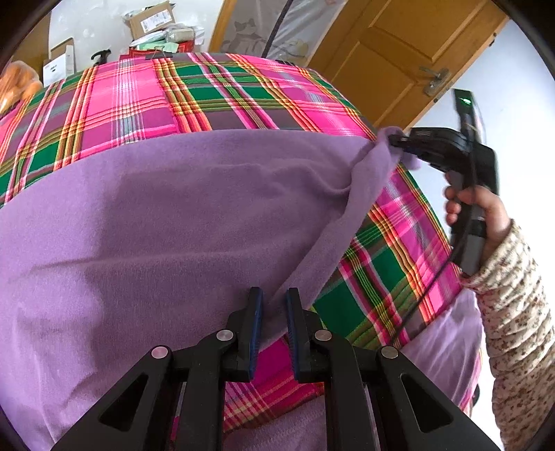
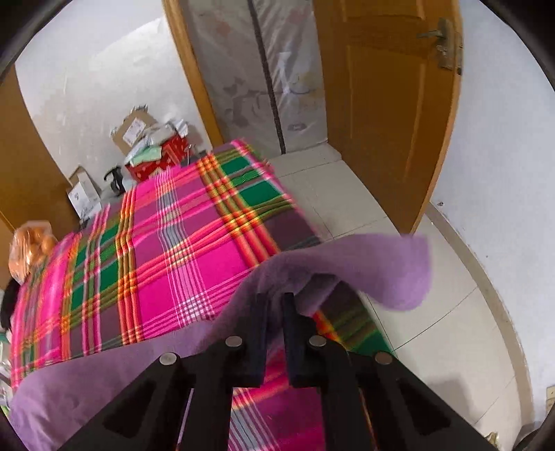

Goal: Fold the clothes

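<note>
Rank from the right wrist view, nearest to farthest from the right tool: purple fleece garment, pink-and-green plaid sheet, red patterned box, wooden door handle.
1. Purple fleece garment: pinched in the right tool.
2. Pink-and-green plaid sheet: spread beneath and ahead, left.
3. Red patterned box: past the sheet's far edge, left.
4. Metal handle on the wooden door: top right, farthest.

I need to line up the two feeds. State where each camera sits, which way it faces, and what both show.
Left wrist: on the left hand-held gripper, facing across the purple garment on the plaid cloth; shows the right hand-held gripper, hand and sleeve.
Right wrist: on the right hand-held gripper, facing the wooden door; no body shows.
Shared: garment, cloth, door, boxes.
</note>
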A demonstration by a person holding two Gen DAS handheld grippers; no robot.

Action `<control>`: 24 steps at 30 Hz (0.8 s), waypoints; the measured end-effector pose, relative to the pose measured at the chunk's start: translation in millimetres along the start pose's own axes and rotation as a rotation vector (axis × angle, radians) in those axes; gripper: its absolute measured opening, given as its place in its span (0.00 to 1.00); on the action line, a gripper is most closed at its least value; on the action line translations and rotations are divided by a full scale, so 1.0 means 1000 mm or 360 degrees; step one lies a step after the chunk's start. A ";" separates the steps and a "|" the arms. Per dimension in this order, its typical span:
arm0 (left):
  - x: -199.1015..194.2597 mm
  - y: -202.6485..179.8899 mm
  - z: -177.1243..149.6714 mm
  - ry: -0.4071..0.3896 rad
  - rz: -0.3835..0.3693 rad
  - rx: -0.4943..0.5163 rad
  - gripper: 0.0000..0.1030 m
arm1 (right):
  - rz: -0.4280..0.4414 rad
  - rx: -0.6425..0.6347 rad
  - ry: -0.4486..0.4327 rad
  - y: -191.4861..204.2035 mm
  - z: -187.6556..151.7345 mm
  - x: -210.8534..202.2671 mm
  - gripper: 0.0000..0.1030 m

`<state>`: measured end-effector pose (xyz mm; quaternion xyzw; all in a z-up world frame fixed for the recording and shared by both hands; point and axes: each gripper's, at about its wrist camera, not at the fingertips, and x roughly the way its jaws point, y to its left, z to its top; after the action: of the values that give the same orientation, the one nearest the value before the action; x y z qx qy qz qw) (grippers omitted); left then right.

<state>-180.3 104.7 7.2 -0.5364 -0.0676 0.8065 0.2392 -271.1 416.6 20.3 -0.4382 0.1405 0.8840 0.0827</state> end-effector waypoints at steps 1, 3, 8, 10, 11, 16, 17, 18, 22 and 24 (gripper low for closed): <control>0.000 0.000 0.000 0.0002 0.0005 -0.0002 0.14 | 0.0010 0.0025 0.0000 -0.006 0.000 -0.007 0.08; 0.000 -0.002 -0.001 0.0007 0.0016 -0.0001 0.14 | 0.0035 0.0077 -0.0004 -0.017 -0.001 -0.020 0.08; -0.003 -0.008 -0.005 0.0018 0.0037 0.0021 0.14 | 0.0055 0.0159 -0.0016 -0.039 -0.011 -0.050 0.08; -0.006 -0.011 -0.008 0.0013 0.0030 0.0038 0.14 | 0.0068 0.0208 -0.0008 -0.048 -0.017 -0.057 0.08; -0.008 -0.012 -0.010 0.0011 0.0026 0.0050 0.14 | 0.0079 0.0241 -0.0004 -0.054 -0.021 -0.061 0.08; -0.016 -0.016 -0.016 -0.0006 0.0051 0.0112 0.14 | 0.0059 0.0292 0.0005 -0.073 -0.046 -0.070 0.08; -0.017 -0.017 -0.018 -0.0011 0.0069 0.0133 0.15 | 0.0047 0.0301 0.0017 -0.076 -0.050 -0.068 0.08; -0.018 -0.018 -0.019 -0.0016 0.0087 0.0155 0.16 | 0.0038 0.0318 0.0034 -0.080 -0.055 -0.064 0.08; -0.018 -0.031 -0.026 -0.0047 0.0190 0.0328 0.22 | 0.0035 0.0361 0.0062 -0.087 -0.064 -0.049 0.08; -0.016 -0.036 -0.028 -0.0031 0.0191 0.0386 0.26 | 0.0033 0.0374 0.0071 -0.090 -0.067 -0.043 0.08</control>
<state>-138.6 124.3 22.0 -0.4989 0.0602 0.8268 0.2528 -170.7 479.3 0.4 -0.4435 0.2495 0.8522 0.1213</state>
